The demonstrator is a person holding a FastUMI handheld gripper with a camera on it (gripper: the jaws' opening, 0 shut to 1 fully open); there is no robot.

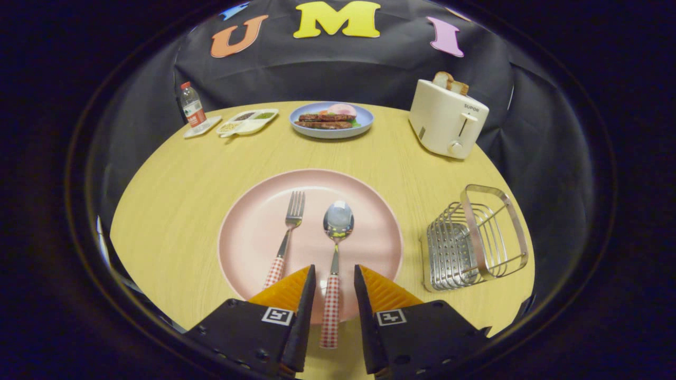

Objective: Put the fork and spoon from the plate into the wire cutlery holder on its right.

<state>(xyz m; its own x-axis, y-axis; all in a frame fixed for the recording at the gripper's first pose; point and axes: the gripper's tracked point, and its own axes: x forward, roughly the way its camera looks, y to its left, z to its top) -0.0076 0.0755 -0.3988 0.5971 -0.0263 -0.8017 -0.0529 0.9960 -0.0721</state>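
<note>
A pink plate [248, 237] lies on the round wooden table just ahead of my fingers. On it rest a fork [289, 226] on the left and a spoon [337, 232] on the right, both with red-checked handles pointing toward me. My gripper [335, 270] is open, its fingers standing either side of the spoon's handle without touching it. The fork's handle end passes just behind the left finger. The wire cutlery holder [475, 240] stands to the right of the plate, with nothing inside.
At the table's far side stand a white toaster [448, 120] with bread in it, a blue plate of food [331, 120], a divided condiment tray [248, 121] and a water bottle [192, 108] on a small dish. The table's rim curves close behind the cutlery holder.
</note>
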